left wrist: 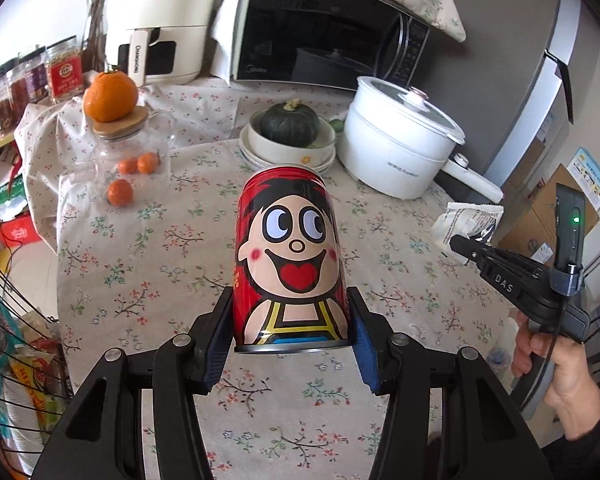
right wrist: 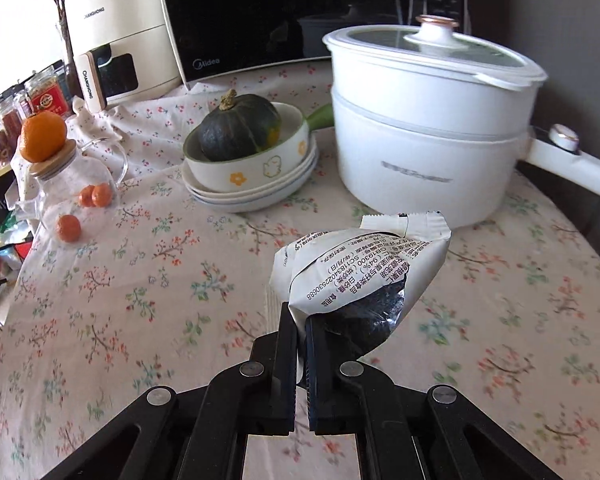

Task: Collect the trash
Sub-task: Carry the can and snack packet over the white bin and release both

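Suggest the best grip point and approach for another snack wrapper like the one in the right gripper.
Pinch a flat crimped end of the wrapper, edge-on from the side, as the right gripper does here; the puffed middle would probably slip.

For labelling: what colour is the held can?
Red can with a cartoon face; clearest in the left wrist view.

A white electric pot (right wrist: pixel 432 128) stands at the upper right on the floral tablecloth (right wrist: pixel 140 288). Left of it a dark green squash (right wrist: pixel 240 128) sits in stacked bowls (right wrist: pixel 252 184). An orange (right wrist: pixel 43 137) tops a glass jar (right wrist: pixel 72 196) at far left, before an air fryer (right wrist: pixel 116 40) and microwave (right wrist: pixel 260 12).
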{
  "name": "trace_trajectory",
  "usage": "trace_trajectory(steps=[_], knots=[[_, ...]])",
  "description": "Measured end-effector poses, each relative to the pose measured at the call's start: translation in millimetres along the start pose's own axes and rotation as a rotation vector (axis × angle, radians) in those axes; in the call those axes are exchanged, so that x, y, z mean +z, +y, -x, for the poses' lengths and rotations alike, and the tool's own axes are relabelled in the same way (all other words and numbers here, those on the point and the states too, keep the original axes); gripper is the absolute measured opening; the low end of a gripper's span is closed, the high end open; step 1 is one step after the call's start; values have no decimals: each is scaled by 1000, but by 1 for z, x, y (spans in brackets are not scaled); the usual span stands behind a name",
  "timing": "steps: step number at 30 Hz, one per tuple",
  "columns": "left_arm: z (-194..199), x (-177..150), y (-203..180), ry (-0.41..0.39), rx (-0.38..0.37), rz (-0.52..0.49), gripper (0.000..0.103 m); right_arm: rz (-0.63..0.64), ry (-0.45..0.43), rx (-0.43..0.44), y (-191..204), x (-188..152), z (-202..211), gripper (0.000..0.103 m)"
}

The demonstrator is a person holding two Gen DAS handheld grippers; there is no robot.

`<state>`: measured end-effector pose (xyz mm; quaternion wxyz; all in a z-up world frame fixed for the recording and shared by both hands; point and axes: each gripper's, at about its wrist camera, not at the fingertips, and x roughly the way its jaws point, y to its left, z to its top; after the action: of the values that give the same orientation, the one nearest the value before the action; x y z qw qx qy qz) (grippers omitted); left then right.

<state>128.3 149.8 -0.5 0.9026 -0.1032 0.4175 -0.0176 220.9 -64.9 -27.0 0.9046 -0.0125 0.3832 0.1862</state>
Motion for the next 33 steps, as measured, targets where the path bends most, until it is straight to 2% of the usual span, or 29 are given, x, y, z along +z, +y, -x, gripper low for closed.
trace_trajectory(steps=[12,18,27,33], knots=[[-15,-47,-137,68,-128,-151,55,-3,63,-132,-92,-75,131,2],[-26,-71,-201,105,-201,-219,55,-109,63,-176,-142,-112,178,2],[-40,-93,-278,145,-288,-316,55,-377,182,-174,-225,-162,200,3],[-55,-110,-310,196,-326,-368,55,-527,259,-150,-273,-193,201,4]])
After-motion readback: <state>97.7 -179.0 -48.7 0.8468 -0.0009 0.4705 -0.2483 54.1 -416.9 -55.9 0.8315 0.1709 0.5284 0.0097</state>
